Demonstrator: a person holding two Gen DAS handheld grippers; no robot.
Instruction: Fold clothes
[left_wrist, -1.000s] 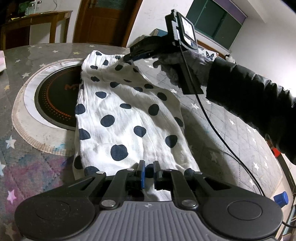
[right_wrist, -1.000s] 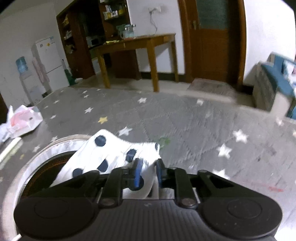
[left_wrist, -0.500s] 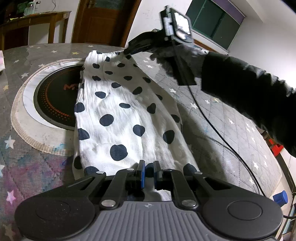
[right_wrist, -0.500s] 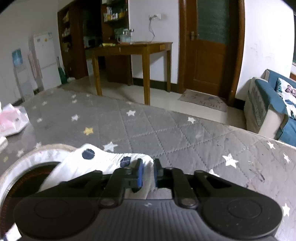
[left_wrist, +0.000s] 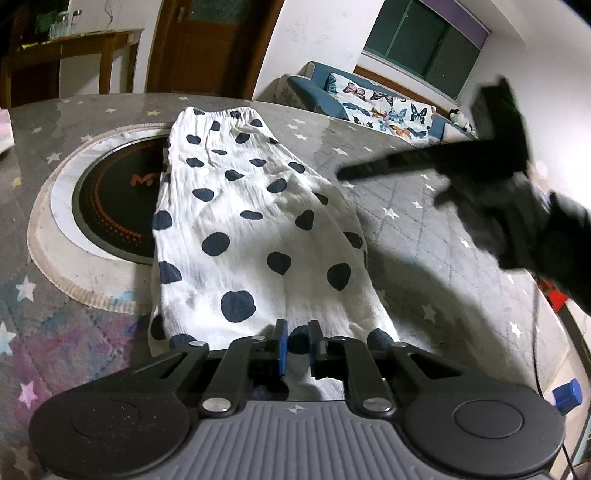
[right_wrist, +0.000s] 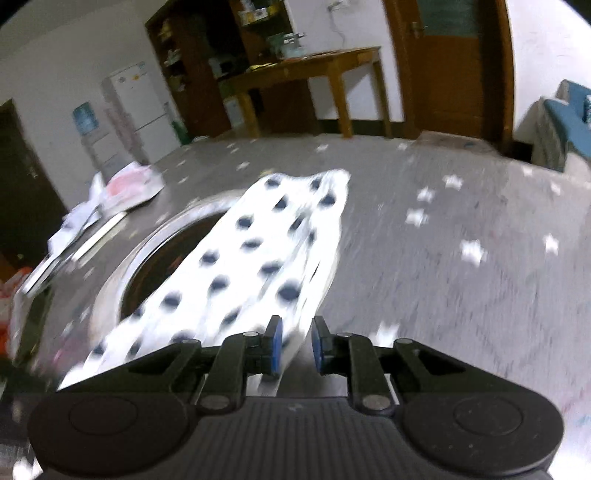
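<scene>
While polka-dot garment (left_wrist: 251, 229) lies flat on bench (left_wrist: 424, 236), partly over round burner (left_wrist: 110, 206), my left claw (left_wrist: 295, 345) pinches near hem. My right claw (right_wrist: 297, 341) spread, holding nothing. Cloth thin, light, limp, crinkly; take far waistband corners.

home living-dining room: sofa (left_wrist: 384, 105), wooden table (right_wrist: 314, 70), fridge (right_wrist: 136, 99).

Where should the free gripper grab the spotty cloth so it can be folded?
Probably the far gathered hem of the polka-dot garment, coming from the right: that edge lies flat and free, while the left gripper pinches the near edge.
</scene>
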